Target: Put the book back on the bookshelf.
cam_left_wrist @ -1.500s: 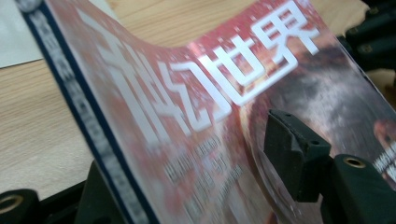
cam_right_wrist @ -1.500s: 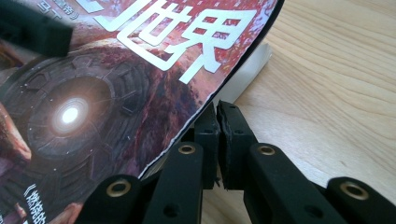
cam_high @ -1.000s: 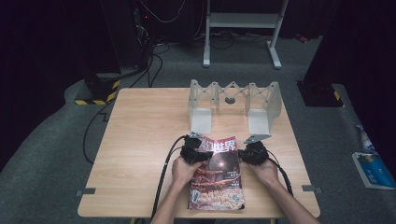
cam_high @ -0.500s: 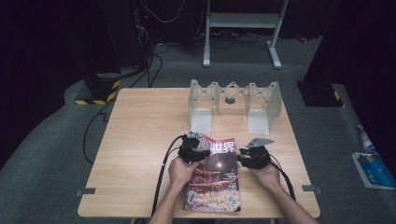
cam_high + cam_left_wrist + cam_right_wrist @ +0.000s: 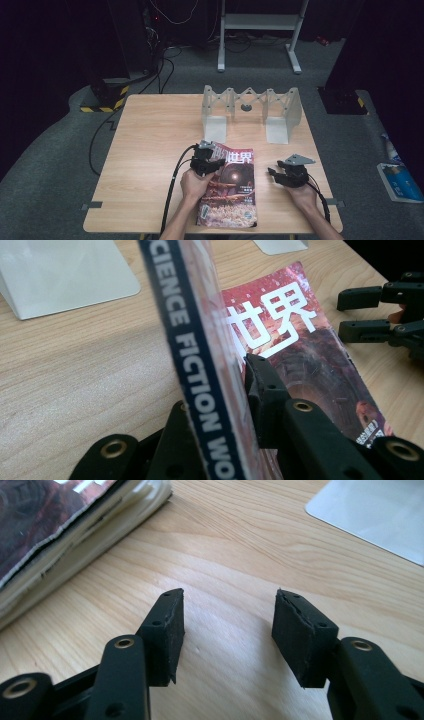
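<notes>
Now the left gripper [image 5: 214, 161] pinches the magazine's [image 5: 231, 189] left spine edge, jaws just closing; the right gripper [image 5: 273, 172], jaws just opening on nothing, sits right of it. Lifting the magazine toward the far white rack [image 5: 251, 112] likely comes next.

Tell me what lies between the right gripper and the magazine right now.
Nothing but bare table. The high view shows the right gripper open beside the magazine, apart from its edge; the right gripper view shows only wood between its jaws.

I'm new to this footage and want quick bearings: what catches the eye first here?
A red science fiction magazine lies at the table's near edge, its spine clamped by the left gripper. To its right the right gripper rests with nothing between its jaws. A white folding rack stands behind.
</notes>
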Tool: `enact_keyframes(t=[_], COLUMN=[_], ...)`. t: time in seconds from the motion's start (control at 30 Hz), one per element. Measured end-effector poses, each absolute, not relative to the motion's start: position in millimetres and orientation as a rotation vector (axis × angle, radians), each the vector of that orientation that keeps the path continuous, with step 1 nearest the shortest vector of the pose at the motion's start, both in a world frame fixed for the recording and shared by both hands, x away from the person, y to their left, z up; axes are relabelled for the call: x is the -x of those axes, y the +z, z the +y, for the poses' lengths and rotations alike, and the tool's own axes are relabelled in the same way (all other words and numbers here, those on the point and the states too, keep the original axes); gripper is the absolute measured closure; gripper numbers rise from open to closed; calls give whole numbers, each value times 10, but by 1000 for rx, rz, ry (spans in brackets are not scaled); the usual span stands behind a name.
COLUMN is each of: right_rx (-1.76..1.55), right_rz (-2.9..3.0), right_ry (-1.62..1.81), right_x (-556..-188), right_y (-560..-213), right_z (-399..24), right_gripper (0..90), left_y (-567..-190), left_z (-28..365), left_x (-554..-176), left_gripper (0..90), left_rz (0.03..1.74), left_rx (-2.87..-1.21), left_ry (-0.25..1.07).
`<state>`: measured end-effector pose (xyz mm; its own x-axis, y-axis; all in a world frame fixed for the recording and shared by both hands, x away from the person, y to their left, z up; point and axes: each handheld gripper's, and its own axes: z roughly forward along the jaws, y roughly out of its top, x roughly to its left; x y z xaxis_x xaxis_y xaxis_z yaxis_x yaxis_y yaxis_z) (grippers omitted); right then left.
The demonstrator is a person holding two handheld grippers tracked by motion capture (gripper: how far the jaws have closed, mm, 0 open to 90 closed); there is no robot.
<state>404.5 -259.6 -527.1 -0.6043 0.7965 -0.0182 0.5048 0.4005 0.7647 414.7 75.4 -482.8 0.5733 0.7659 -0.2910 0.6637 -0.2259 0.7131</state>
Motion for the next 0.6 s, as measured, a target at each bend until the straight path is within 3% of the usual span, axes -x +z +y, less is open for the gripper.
enact_keyframes(t=[0.6], right_rx=[-1089], right_rz=[2228], right_ry=[1088], right_x=[-3977], right_y=[-5332], right_z=[-2609], right_gripper=[404], left_y=[-4607], left_z=[872], left_x=[-4036], left_gripper=[819], left_rz=[1116], left_rx=[-1871], left_ry=[88])
